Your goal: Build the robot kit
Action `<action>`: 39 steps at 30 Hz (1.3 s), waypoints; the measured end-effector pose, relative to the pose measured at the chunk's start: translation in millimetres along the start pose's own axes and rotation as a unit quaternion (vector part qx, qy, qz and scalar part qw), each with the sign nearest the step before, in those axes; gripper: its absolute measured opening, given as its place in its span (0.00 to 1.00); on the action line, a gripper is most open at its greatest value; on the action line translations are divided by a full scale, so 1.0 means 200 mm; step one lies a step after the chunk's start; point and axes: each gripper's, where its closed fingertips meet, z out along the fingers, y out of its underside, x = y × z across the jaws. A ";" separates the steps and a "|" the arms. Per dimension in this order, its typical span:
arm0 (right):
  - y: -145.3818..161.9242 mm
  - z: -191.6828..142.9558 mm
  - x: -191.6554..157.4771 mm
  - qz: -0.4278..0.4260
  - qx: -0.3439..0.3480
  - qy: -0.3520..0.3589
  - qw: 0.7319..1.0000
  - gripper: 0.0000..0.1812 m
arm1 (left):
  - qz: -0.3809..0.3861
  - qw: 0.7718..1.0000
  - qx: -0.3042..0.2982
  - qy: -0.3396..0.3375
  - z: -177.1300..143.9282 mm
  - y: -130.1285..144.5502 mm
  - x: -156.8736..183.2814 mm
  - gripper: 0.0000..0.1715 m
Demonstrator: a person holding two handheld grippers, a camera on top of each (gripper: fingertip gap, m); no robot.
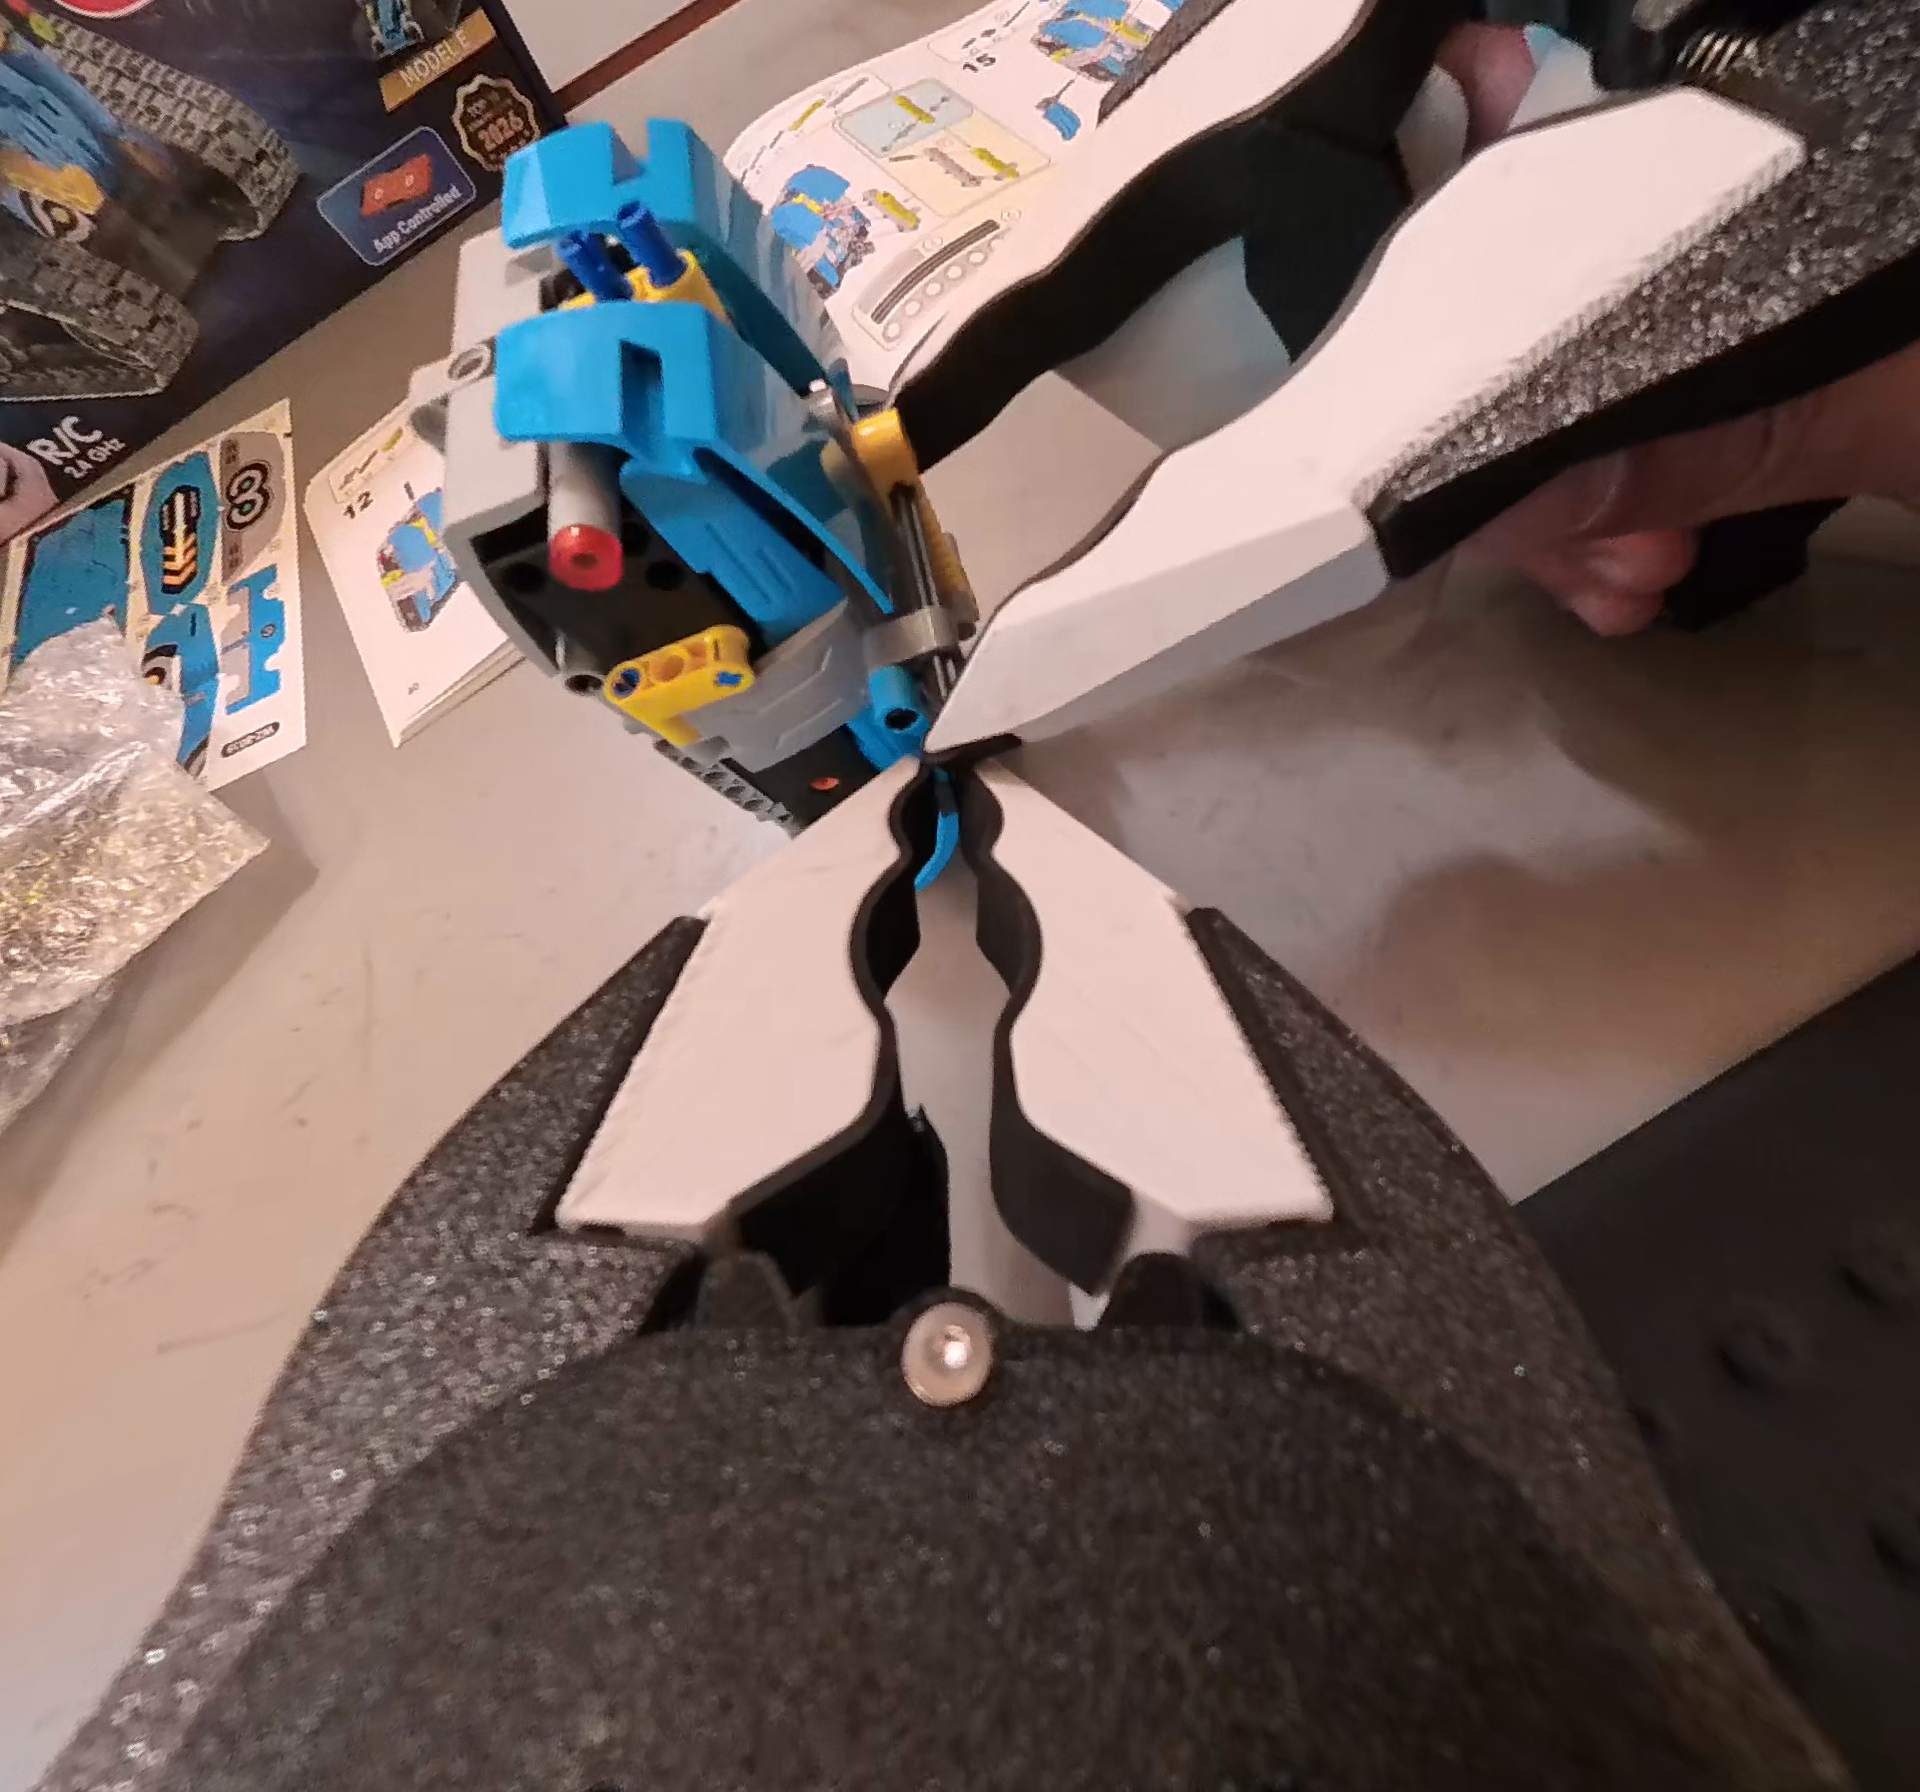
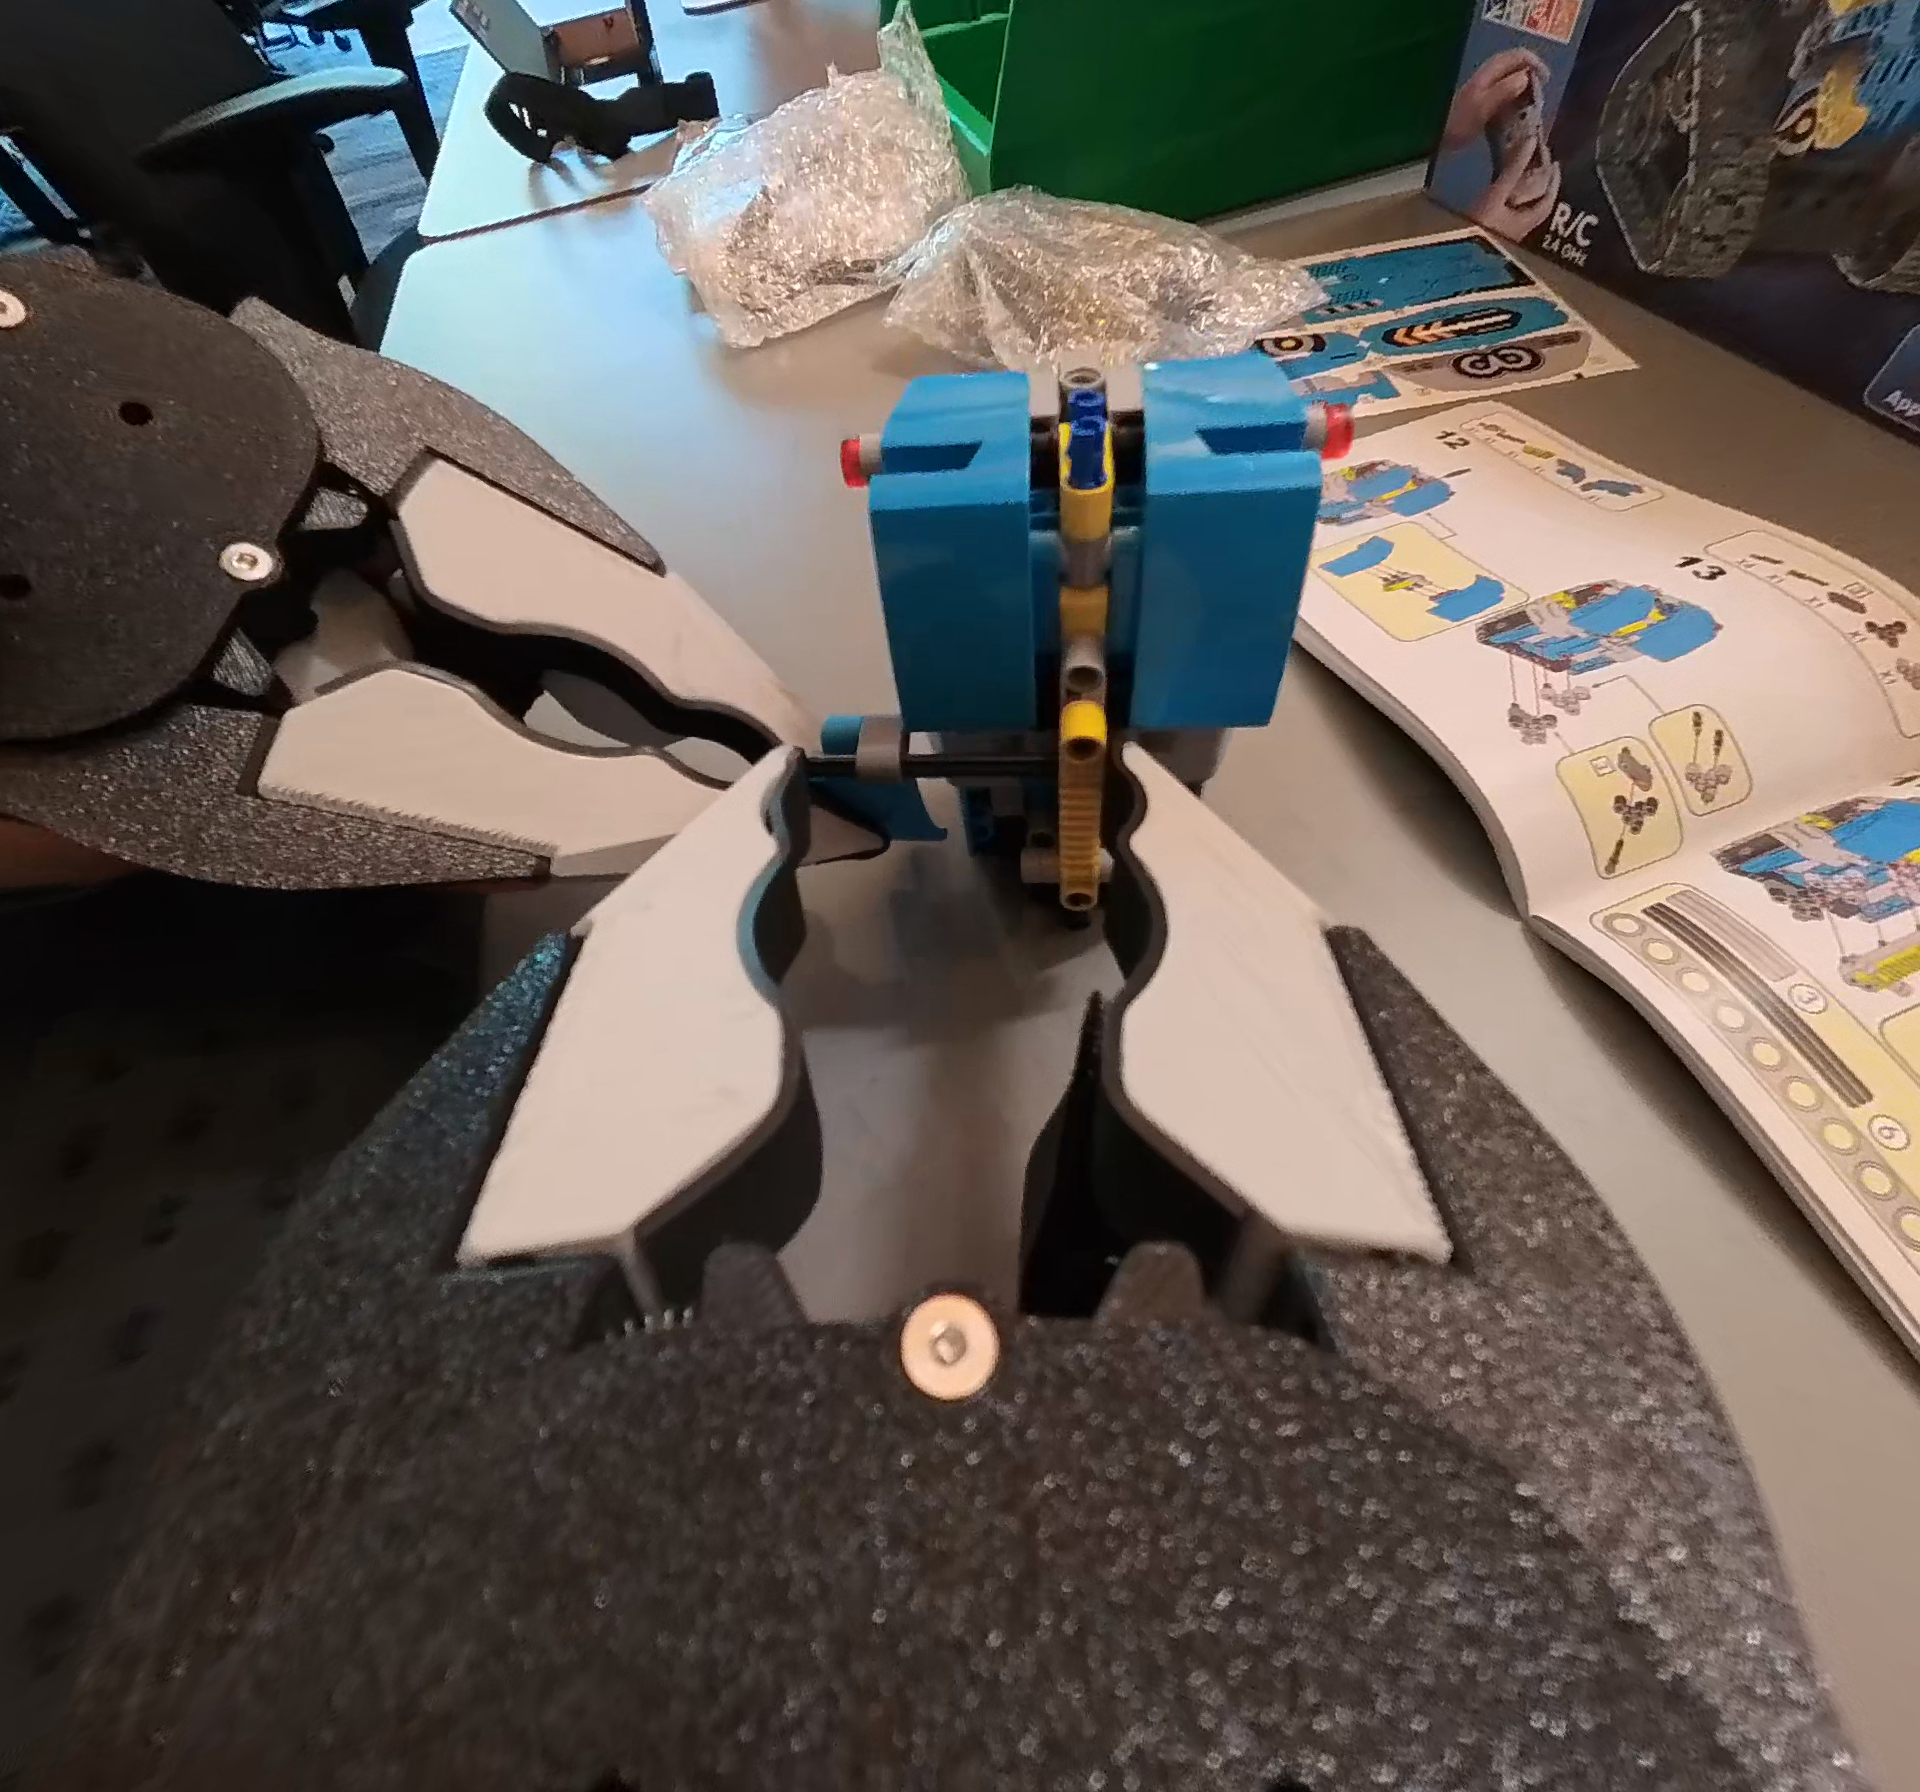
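The left gripper (image 1: 940, 786), rising from the bottom centre of the left wrist view, has its jaws pinched nearly together on a thin curved blue piece (image 1: 940, 838) that sticks out at the low edge of the block model (image 1: 675, 495). Gripping such a slim tab suits closed tips and seems meant to steady or seat that piece. In the right wrist view the same gripper (image 2: 774, 755) enters from the left edge, its tips meeting the model's lower left corner by a black axle (image 2: 966, 766).

The right gripper (image 2: 951, 786) fills the lower half of its own view with jaws spread apart; its fingertips (image 2: 1138, 786) flank the model's base, the left tip by the axle end, the right tip just beside a yellow beam (image 2: 1081, 828). Whether the pads actually press the model I cannot tell; the hold looks like bracing rather than a full clamp. In the left wrist view it (image 1: 935, 589) comes from the upper right, a hand (image 1: 1662, 537) behind it.

The model, blue panels over a grey and black core, sits at frame centre in both views, tipped above the grey table (image 2: 623, 371). Around it lie an open instruction booklet (image 2: 1558, 703) at right, a sticker sheet (image 2: 1455, 340), two crinkled plastic bags (image 2: 935, 215), green bins (image 2: 1195, 28) and the kit's box (image 2: 1714, 80) at upper right.
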 end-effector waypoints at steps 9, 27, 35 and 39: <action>0.00 0.00 0.00 -0.021 -0.001 0.002 1.000 0.30 | -0.011 1.000 0.005 0.023 0.00 -0.01 0.01 0.01; 0.02 0.00 0.01 -0.045 -0.029 0.029 0.998 0.26 | 0.002 0.996 0.001 0.085 0.02 0.00 0.02 0.01; 0.02 0.00 0.02 -0.019 -0.023 0.018 0.999 0.26 | 0.012 0.997 0.007 0.082 0.03 -0.01 0.02 0.02; 0.01 -0.01 0.02 -0.011 -0.013 0.012 1.000 0.27 | -0.005 0.997 0.019 0.077 -0.02 -0.02 0.00 0.12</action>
